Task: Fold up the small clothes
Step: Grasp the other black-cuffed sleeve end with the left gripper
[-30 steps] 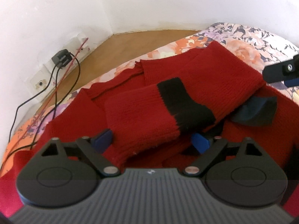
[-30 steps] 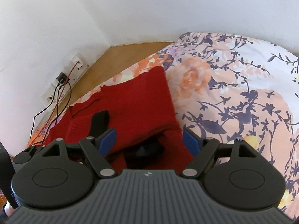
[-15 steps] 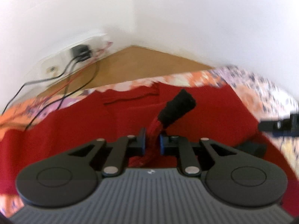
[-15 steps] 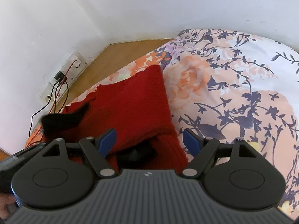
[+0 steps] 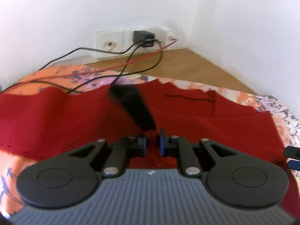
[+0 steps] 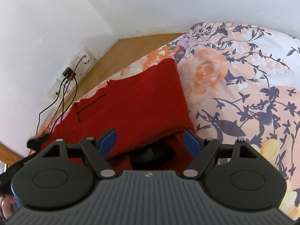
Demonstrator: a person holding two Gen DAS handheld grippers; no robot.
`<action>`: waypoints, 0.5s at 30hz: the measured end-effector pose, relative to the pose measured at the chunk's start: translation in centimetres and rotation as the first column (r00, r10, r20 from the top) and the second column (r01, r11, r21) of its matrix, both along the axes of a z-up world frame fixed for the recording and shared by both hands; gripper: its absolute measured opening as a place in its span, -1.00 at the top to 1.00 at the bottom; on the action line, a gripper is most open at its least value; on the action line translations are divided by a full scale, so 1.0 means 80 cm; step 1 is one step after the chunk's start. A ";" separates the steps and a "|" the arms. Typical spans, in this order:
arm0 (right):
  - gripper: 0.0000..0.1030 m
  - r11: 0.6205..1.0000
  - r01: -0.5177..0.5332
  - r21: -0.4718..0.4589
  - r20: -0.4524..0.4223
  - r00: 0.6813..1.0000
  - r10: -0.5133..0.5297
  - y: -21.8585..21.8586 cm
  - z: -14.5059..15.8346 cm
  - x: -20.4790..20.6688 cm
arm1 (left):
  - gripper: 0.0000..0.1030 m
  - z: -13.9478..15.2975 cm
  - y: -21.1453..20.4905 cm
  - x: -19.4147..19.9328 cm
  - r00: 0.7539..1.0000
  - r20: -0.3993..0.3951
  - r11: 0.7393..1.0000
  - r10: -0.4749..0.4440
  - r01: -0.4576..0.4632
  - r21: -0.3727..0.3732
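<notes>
A red knit sweater (image 5: 187, 116) lies spread on a floral bedsheet (image 6: 243, 78). My left gripper (image 5: 152, 142) is shut on one red sleeve; its black cuff (image 5: 134, 106) sticks up and forward past the fingertips, blurred by motion. In the right wrist view the same sweater (image 6: 142, 108) fills the centre, folded over at its right edge. My right gripper (image 6: 150, 139) is open above it, with a dark cuff (image 6: 152, 155) lying under the fold between its fingers. The lifted black cuff (image 6: 36, 142) shows at the far left of that view.
A wall socket plate (image 5: 131, 41) with a black plug and black and red cables (image 5: 120, 71) trails onto the bed's corner. A wooden ledge (image 5: 196, 67) runs between the bed and the white walls. The floral sheet stretches right of the sweater.
My left gripper went from open over the folded sleeve to shut on it, lifted it and swung left toward the socket wall. The right gripper stayed open and barely moved.
</notes>
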State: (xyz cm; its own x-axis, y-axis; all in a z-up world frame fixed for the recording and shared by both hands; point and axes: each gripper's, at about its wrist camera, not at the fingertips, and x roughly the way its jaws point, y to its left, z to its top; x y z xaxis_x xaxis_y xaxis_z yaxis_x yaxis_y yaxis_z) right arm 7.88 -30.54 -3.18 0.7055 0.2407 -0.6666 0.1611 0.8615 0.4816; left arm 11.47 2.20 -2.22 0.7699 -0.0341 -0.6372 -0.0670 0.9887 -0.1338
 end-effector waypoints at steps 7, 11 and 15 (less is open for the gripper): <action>-0.62 0.999 0.008 0.032 0.007 1.000 -0.008 -0.006 -0.005 0.000 | 0.64 -0.022 0.030 -0.006 0.997 -0.058 0.996 0.045 -0.050 -0.077; -0.61 0.993 0.018 0.113 0.016 1.000 -0.020 -0.014 -0.002 -0.004 | 0.36 -0.021 0.044 -0.012 0.995 -0.064 0.989 0.078 -0.085 -0.118; -0.57 0.982 0.035 0.187 0.016 0.999 -0.039 -0.021 -0.003 -0.005 | 0.33 -0.012 0.063 -0.019 0.992 -0.043 0.982 0.122 -0.127 -0.140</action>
